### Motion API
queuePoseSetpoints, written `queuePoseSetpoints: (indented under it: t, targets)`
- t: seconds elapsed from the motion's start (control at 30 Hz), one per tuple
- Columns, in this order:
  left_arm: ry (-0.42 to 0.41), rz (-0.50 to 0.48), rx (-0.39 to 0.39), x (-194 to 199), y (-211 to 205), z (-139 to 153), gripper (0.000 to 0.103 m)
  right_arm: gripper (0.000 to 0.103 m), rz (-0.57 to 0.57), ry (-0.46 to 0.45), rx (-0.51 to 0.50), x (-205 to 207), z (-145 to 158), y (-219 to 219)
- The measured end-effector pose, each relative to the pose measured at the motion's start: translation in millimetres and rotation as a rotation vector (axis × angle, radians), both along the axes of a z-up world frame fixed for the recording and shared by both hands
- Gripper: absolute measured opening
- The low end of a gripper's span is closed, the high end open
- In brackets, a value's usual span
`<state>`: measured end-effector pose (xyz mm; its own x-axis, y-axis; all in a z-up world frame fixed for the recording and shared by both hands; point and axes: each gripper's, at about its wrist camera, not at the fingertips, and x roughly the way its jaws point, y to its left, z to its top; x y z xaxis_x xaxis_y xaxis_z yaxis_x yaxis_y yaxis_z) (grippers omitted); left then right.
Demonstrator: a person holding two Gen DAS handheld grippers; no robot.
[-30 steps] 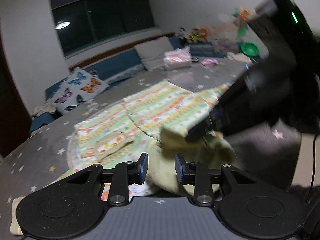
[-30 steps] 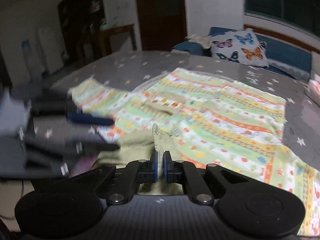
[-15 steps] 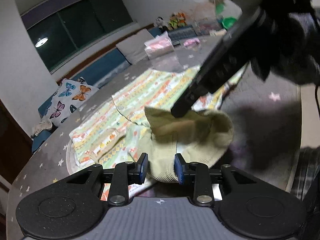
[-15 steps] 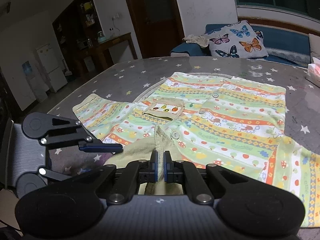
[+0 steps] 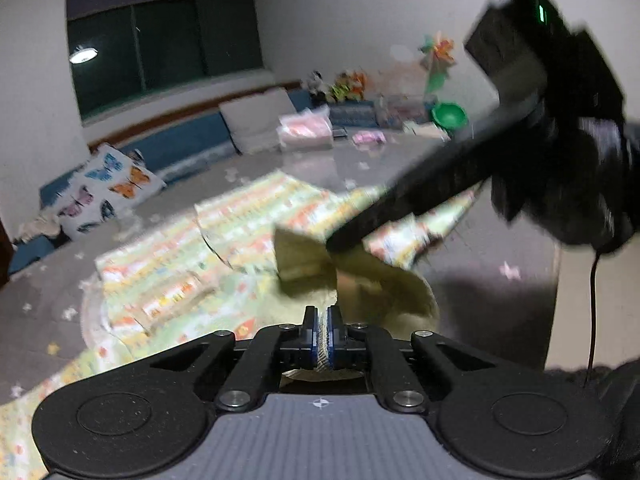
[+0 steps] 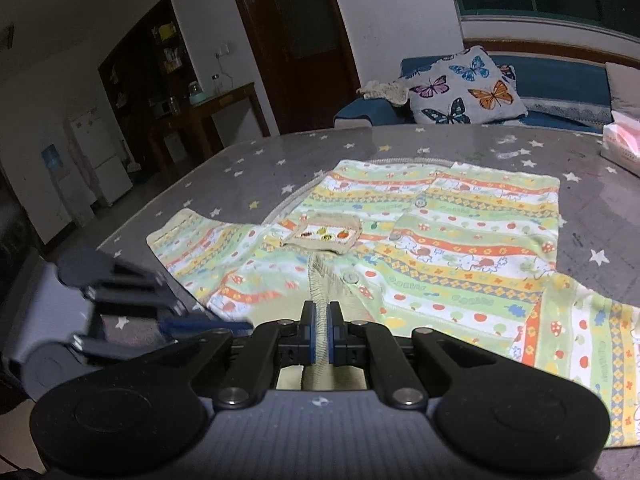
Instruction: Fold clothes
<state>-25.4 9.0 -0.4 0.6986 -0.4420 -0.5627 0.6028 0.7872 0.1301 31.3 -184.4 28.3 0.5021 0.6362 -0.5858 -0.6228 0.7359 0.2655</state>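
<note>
A small shirt [image 6: 460, 240] striped in green, orange and yellow lies spread on the grey star-print table [image 6: 248, 168], its chest pocket [image 6: 324, 234] facing up. My right gripper [image 6: 320, 332] is shut on the shirt's ribbed yellow-green neckband [image 6: 318, 276]. In the left wrist view the neckband [image 5: 384, 280] is lifted into a loop above the shirt [image 5: 168, 276]. My left gripper [image 5: 323, 336] is shut on its near edge. The right gripper [image 5: 332, 245] reaches in from the upper right and holds the far fold. The left gripper [image 6: 236, 325] shows blurred at the left of the right wrist view.
A butterfly pillow [image 6: 464, 88] and a blue sofa [image 6: 560, 80] stand beyond the table. A pink tissue pack [image 6: 622, 144] sits at the table's far right. A green bowl [image 5: 449, 115], pink packets [image 5: 306, 132] and toys crowd the far end.
My left gripper was open around the neckband and has shut on it. The right gripper, still shut on the neckband, has moved with it.
</note>
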Motion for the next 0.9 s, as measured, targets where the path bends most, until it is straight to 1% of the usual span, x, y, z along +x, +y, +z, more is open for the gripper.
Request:
queuePoseSetpoints:
  t: [0.13,0.2,0.27,0.33,0.4,0.47,0.5,0.57,0.6,0.63,0.67,0.73,0.87,0.9]
  targets:
    - [0.029,-0.021,0.052,1.8,-6.6,-16.1,0.005,0.005,0.017,-0.001,-0.014,-1.4,0.2,4.4]
    - [0.031,-0.024,0.053,1.8,-6.8,-17.4,0.005,0.005,0.044,0.009,-0.039,-1.0,-6.0,12.1]
    - [0.029,-0.026,0.052,0.9,-6.5,-17.2,0.009,0.005,0.072,0.019,-0.066,-0.5,-12.8,20.2]
    - [0.027,-0.025,0.050,-1.8,-5.3,-16.2,0.009,0.006,0.101,0.030,-0.092,-0.1,-19.6,28.3]
    - [0.021,-0.025,0.046,-5.6,-3.1,-14.3,0.009,0.010,0.125,0.041,-0.114,0.3,-25.1,34.2]
    - [0.018,-0.017,0.034,-10.1,1.8,-10.2,0.012,0.010,0.142,0.052,-0.127,0.3,-28.1,36.2]
    - [0.014,-0.007,0.019,-12.6,6.2,-7.0,0.016,0.010,0.150,0.058,-0.134,0.3,-29.6,37.2]
    - [0.005,0.022,-0.014,-16.6,16.7,0.5,0.027,0.011,0.156,0.046,-0.116,-0.1,-22.7,34.8]
    - [-0.001,0.041,-0.033,-18.1,22.6,4.5,0.036,0.014,0.149,0.037,-0.099,1.4,-17.9,33.0]
    - [-0.009,0.065,-0.050,-19.3,29.0,8.2,0.040,0.017,0.141,0.027,-0.081,3.1,-12.8,31.2]
    - [-0.016,0.092,-0.064,-20.2,34.7,11.9,0.041,0.019,0.130,0.014,-0.073,5.8,-9.4,30.7]
    - [-0.030,0.176,-0.080,-18.3,48.1,16.4,0.044,0.019,0.108,-0.002,-0.085,12.3,-11.0,34.6]
    - [-0.013,0.433,-0.095,-2.5,81.5,14.6,0.046,0.019,0.091,-0.006,-0.141,22.2,-30.1,49.0]
    - [0.004,0.516,-0.101,3.6,93.7,12.0,0.046,0.020,0.093,-0.001,-0.160,22.7,-36.3,52.7]
